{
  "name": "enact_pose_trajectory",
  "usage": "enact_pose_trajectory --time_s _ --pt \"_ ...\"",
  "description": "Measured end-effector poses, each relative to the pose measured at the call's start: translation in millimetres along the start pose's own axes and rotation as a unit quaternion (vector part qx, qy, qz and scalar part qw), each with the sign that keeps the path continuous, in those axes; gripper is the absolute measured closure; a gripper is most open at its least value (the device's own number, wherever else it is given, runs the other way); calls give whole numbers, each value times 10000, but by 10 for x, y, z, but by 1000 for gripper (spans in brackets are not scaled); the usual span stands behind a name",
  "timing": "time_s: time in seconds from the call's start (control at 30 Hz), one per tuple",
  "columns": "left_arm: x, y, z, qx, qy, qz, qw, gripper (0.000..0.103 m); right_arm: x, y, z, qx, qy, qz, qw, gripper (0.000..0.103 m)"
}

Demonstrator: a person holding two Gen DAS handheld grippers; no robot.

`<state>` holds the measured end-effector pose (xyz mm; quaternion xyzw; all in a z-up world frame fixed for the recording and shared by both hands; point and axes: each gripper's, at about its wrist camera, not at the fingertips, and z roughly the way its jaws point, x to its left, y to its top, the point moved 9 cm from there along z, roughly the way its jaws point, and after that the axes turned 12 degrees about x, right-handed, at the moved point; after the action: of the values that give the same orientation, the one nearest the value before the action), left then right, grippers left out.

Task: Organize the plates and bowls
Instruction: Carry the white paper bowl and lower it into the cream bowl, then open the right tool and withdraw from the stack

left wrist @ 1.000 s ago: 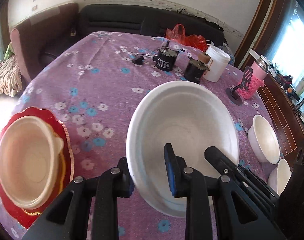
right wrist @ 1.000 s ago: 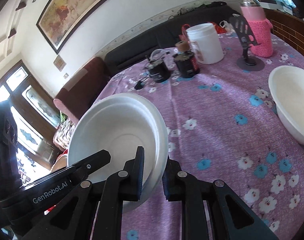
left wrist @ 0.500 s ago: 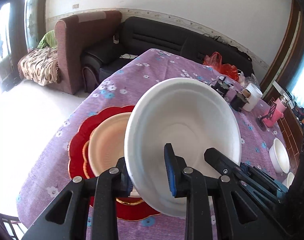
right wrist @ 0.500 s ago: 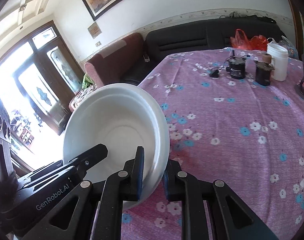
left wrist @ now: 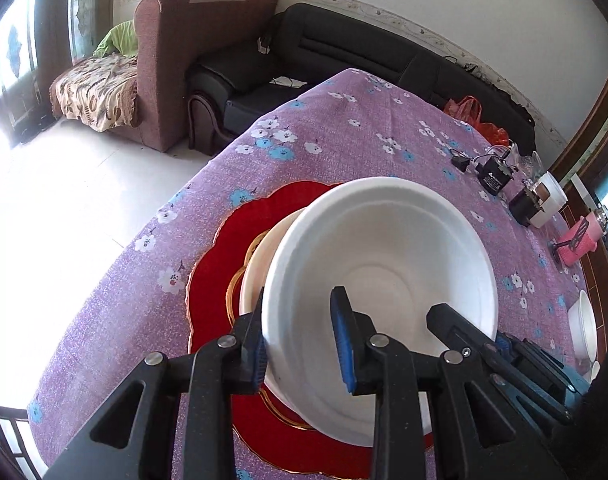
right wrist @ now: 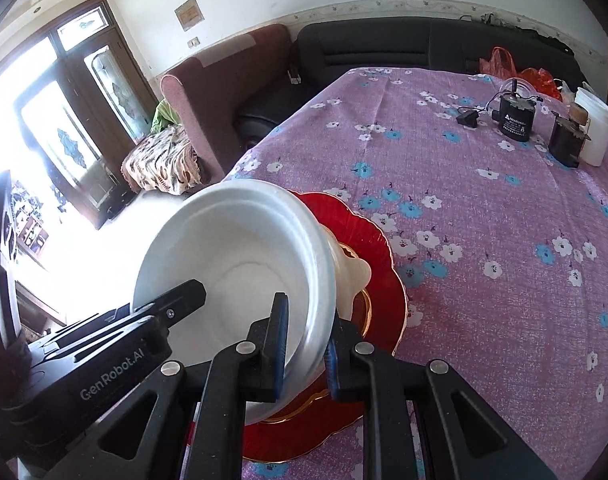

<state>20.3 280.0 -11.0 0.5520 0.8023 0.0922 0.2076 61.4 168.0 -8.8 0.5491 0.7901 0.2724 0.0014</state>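
I had both tongs clamped on the same white bowl (left wrist: 384, 280). My left tongs (left wrist: 302, 340) pinched its near-left rim, one blue-padded finger outside the wall and the other inside, the gap between them only as wide as the wall with its rolled lip. My right tongs (right wrist: 304, 344) gripped the opposite side of the rim the same way, pressed nearly together with just the thin wall between the pads.

The bowl was a plain foam-looking thing (matte, with a stepped inner wall and a flat round base), empty and tilted slightly. It sat directly over a cream bowl (left wrist: 260, 256), which rested on a red scalloped plate (left wrist: 240, 232) with a gold edge, near the left edge of the surface (left wrist: 344, 128), covered in purple cloth with blue and white flowers. Whether the white bowl was touching the cream one I could not tell.

Far right on the surface stood two dark jars (right wrist: 514, 118), a white tub (right wrist: 596, 132) and a pink bottle (left wrist: 580, 240); another white bowl (left wrist: 582, 332) lay at the near right.
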Motion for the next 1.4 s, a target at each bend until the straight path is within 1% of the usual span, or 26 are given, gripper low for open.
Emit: enact_pose_trajectory --time_s 0.03,0.1,0.17,0.23,0.27,0.37,0.4,0.43,0.47,0.53,0.6,0.67,0.73,0.83,0.93,1.0,1.07,1.13,1.27,1.33,1.4 --pt "4 3 -23 -20 -67 -28 10000 73 -6 8 17 7 -6 -4 10000 85" --pt "-1 9 -84 -86 -152 -56 9998 65 3 18 46 10 -76 -47 10000 85" --pt "5 26 -168 -183 -251 -100 9995 49 19 31 69 -10 -140 -117 9998 85" --pt "27 34 -268 -328 -202 -149 9991 40 26 35 77 -47 -206 -152 9997 85" --pt "42 40 -330 -416 -175 -157 9989 38 35 37 82 -68 -242 -175 9995 85" --pt "77 28 -462 -545 -207 -217 9981 35 43 32 75 -152 -256 -189 9994 84" --pt "90 27 -489 -576 -212 -247 9978 34 48 29 65 -177 -206 -177 9995 80" --pt "105 13 -522 -606 -214 -283 9975 32 52 30 53 -196 -159 -161 9996 72" --pt "120 0 -548 -627 -225 -314 9973 31 55 35 31 -242 -104 -140 9996 69" --pt "117 -36 -601 -658 -283 -339 9969 30 62 47 -27 -349 -62 -129 9993 54" --pt "106 -78 -646 -690 -315 -345 9965 30 72 52 -93 -441 -116 -129 9989 49" --pt "86 -106 -691 -743 -320 -334 9962 29 81 57 -165 -513 -122 -152 9985 48" --pt "68 -140 -740 -799 -283 -315 9959 29 82 59 -202 -531 -144 -184 9983 43" --pt "35 -179 -845 -950 -230 -281 9948 29 52 45 -244 -572 -346 -240 9975 43" --pt "3 -223 -988 -1176 -2 -184 9929 28 1 27 -317 -678 -484 -212 9963 43" --pt "-30 -254 -1067 -1326 155 -88 9910 27 -49 -2 -398 -754 -464 -128 9960 43" --pt "-101 -291 -1139 -1482 304 38 9885 21 -99 -37 -488 -826 -401 -58 9958 43" --pt "-181 -332 -1176 -1582 421 175 9864 19 -155 -85 -572 -878 -339 4 9956 43" --pt "-412 -407 -1149 -1633 596 522 9834 18 -311 -204 -693 -908 -293 123 9954 43" --pt "-466 -436 -1107 -1582 591 576 9839 18 -387 -237 -693 -909 -413 137 9949 43" --pt "-424 -445 -1089 -1548 591 439 9852 18 -479 -218 -662 -913 -656 153 9935 43"
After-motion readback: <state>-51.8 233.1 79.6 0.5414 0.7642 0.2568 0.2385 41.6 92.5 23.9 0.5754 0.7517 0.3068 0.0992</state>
